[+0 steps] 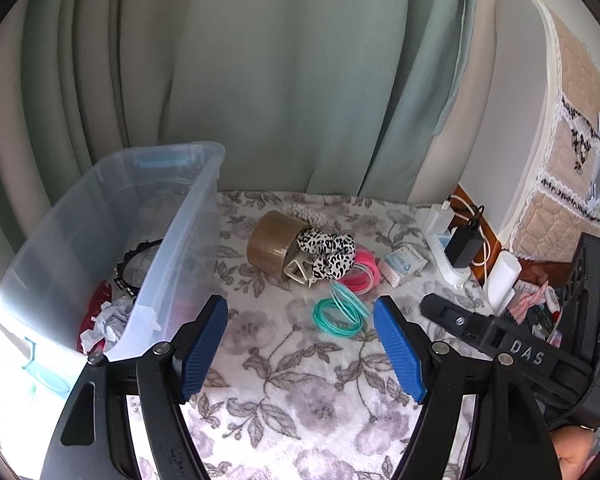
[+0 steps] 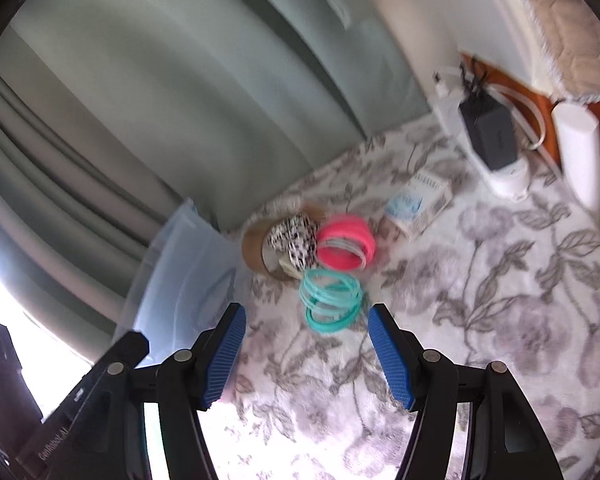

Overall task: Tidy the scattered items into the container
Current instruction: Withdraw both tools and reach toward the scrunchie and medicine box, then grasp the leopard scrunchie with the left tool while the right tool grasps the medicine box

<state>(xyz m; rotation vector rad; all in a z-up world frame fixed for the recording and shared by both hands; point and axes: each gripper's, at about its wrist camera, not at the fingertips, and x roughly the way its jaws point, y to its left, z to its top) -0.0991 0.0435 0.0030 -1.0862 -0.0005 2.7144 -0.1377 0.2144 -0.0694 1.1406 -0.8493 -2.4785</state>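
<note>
A clear plastic bin (image 1: 180,240) stands at the left on a floral cloth; it holds a black headband (image 1: 134,258), crumpled paper and a red item. Scattered beside it lie a brown tape roll (image 1: 270,244), a leopard-print scrunchie (image 1: 332,250), pink bangles (image 1: 362,274), teal bangles (image 1: 338,310) and a small white-blue box (image 1: 402,266). My left gripper (image 1: 300,344) is open and empty, just short of the teal bangles. My right gripper (image 2: 306,350) is open and empty, just short of the teal bangles (image 2: 330,300); pink bangles (image 2: 346,246), tape (image 2: 260,250) and the bin (image 2: 184,276) lie beyond.
A green curtain (image 1: 280,80) hangs behind. At the right stand a white power strip with a black charger (image 1: 462,246), a white cylinder (image 1: 502,284) and a padded headboard (image 1: 540,120). The right gripper's body (image 1: 540,352) shows in the left wrist view.
</note>
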